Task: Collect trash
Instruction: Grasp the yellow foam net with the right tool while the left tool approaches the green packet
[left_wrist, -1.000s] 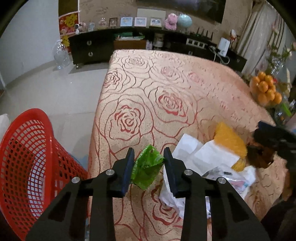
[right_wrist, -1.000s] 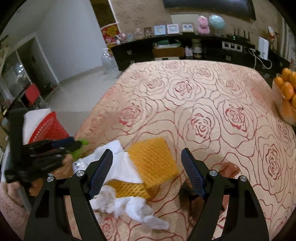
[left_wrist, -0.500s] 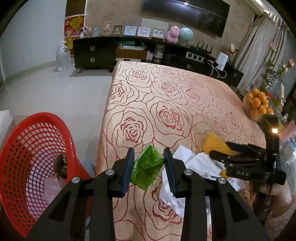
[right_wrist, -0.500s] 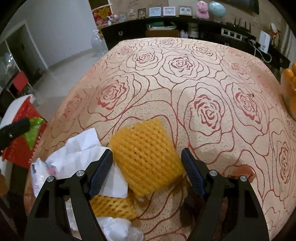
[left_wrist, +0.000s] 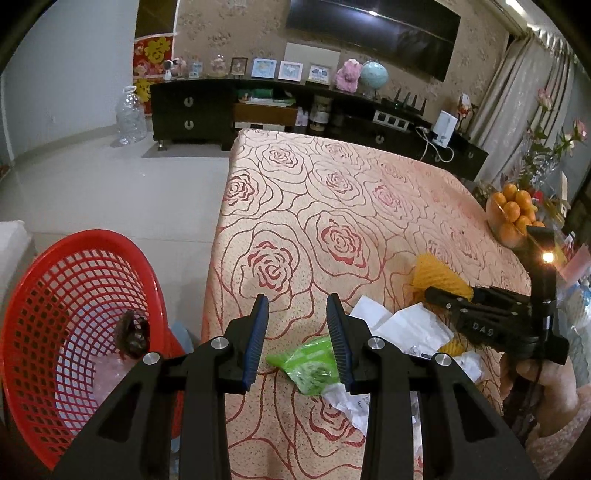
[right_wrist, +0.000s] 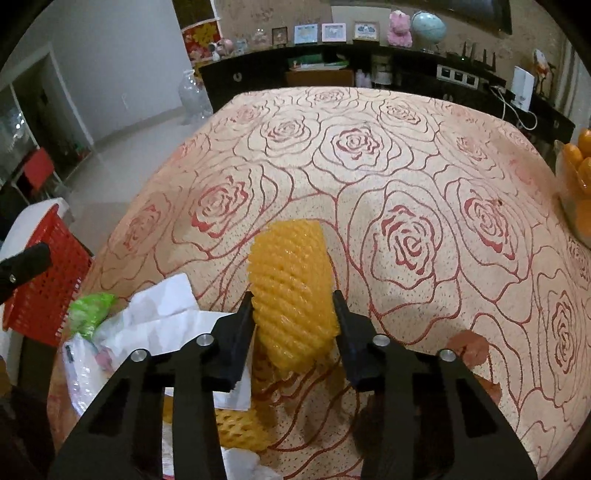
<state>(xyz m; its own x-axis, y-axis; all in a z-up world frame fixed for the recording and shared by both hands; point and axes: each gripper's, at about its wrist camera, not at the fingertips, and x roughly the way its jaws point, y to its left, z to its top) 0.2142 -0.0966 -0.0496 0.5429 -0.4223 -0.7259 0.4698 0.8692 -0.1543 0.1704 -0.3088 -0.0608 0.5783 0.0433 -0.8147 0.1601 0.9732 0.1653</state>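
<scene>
Left gripper (left_wrist: 297, 336) with fingers spread — green wrapper (left_wrist: 308, 363) lying loose on the desk (left_wrist: 332, 192) below; right gripper (right_wrist: 293, 325) pinching yellow foam net (right_wrist: 291, 288); red basket (left_wrist: 74, 314) beside desk — some trash inside.

On the black body of the right gripper (left_wrist: 495, 326), seen from the left wrist view to the right of the left gripper's fingers, pale raised letters read "DAS" (the first letter could be another shape). Far ahead and to the left, a red wall hanging (left_wrist: 154, 59) bears a yellow Chinese character, too blurred to read. No other writing is legible.
</scene>
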